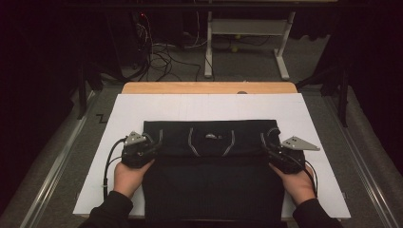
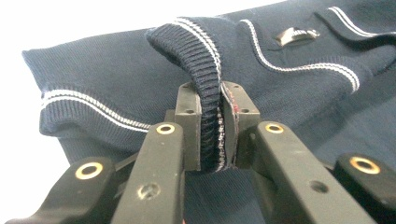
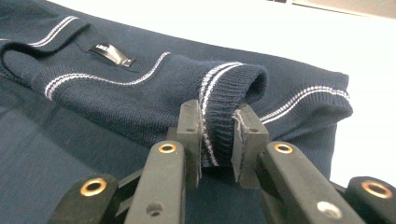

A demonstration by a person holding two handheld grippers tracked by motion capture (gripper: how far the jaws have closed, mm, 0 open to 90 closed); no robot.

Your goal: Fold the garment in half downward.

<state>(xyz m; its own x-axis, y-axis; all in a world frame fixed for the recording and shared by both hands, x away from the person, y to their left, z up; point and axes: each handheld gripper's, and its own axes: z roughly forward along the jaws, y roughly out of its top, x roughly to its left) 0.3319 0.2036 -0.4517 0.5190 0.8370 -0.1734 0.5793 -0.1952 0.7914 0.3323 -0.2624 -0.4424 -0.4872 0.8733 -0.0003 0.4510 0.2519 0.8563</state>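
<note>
1 sweater (image 1: 211, 161), 2 grippers (image 1: 142, 151) (image 1: 278, 154) clamping ribbed edges.

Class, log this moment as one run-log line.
left tongs: shut on cuff | right tongs: shut on cuff | sweater: flat, on white sheet

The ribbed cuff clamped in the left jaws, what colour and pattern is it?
Navy blue ribbed cuff with two thin white stripes along its edge; clearest in the left gripper view.
</note>
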